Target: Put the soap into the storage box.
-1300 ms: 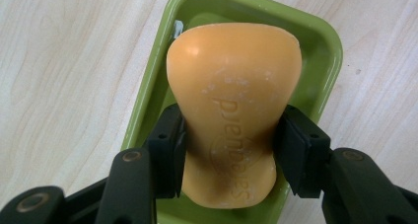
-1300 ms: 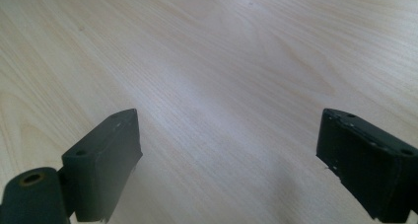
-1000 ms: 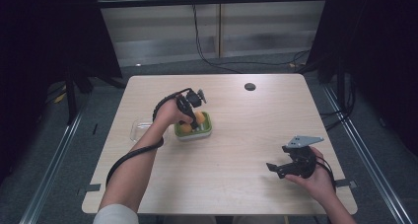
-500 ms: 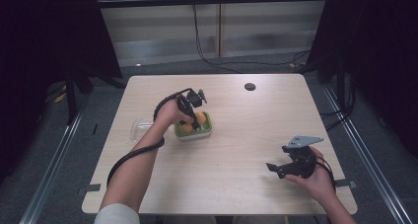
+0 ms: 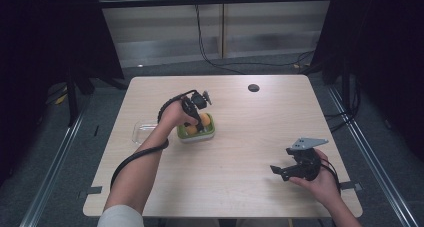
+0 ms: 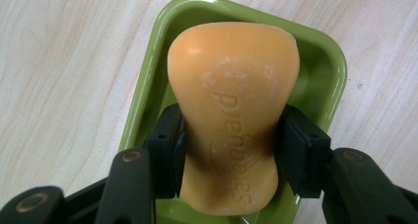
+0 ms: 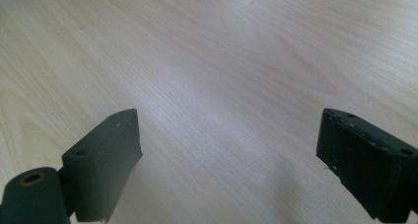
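Lab recording booth: bare table (image 5: 240, 187), black curtains (image 5: 45, 47) (cables (image 5: 210, 47) trailing behind).

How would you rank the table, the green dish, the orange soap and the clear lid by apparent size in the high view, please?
1. Table, by far the largest.
2. Green dish.
3. Clear lid, partly hidden by the left forearm, so its rank against the dish is unsure.
4. Orange soap, smallest, held over the dish.

In the left gripper view the near end of the orange soap (image 6: 231, 110) and the green dish (image 6: 325, 71) run off the bottom edge. From the high view, the clear lid (image 5: 141, 132) is partly behind the forearm.
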`<state>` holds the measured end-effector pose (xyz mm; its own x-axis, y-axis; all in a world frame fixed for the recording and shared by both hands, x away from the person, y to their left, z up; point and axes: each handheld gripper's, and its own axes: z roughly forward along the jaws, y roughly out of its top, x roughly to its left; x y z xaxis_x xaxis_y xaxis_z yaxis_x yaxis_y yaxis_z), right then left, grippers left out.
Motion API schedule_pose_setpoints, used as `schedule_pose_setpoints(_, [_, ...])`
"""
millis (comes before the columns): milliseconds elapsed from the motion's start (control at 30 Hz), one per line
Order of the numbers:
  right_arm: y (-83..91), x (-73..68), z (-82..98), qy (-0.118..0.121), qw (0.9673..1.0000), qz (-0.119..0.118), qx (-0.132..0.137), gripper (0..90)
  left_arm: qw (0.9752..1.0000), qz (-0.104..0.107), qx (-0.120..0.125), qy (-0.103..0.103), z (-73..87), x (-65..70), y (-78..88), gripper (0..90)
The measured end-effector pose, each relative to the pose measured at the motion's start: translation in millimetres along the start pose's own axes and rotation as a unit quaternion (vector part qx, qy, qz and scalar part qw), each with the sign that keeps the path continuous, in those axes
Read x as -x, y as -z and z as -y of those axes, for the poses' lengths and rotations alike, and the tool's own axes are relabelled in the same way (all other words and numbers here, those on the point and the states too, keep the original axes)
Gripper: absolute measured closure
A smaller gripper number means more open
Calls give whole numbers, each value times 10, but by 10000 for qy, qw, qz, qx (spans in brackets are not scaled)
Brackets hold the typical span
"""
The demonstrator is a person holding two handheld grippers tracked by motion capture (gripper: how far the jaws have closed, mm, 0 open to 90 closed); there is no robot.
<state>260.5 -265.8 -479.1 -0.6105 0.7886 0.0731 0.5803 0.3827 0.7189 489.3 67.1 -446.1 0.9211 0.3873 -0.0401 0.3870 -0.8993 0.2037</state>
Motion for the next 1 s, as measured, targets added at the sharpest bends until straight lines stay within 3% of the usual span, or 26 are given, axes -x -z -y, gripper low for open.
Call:
schedule_pose_setpoints(300, [-5,1,2,7,10000,-11,5,93,10000,52,-25,-45,-14,-10,-16,493])
schedule_pose_setpoints(333, [-5,1,2,7,10000,-10,4,93,10000,-17,18,-25,-10,-5,-25,493])
schedule_pose_setpoints(367, [-6,1,2,8,10000,-10,7,93,10000,57,-26,-44,-13,-15,-20,493])
schedule_pose_setpoints(667, [-6,-1,0,11,10000,-9,-3,93,10000,-24,-2,-15,-8,-7,-58,493])
schedule_pose_setpoints(700, [-4,-4,0,2,10000,-8,-3,93,9999,-1,-77,-84,-10,-15,-53,493])
schedule_pose_setpoints(867, [-8,0,2,19,10000,-9,-5,93,10000,-11,-25,17,-9,-4,-67,492])
schedule_pose_setpoints(1000, [-11,-2,-3,42,10000,-24,12,93,10000,-28,-59,-47,-8,-10,-71,492])
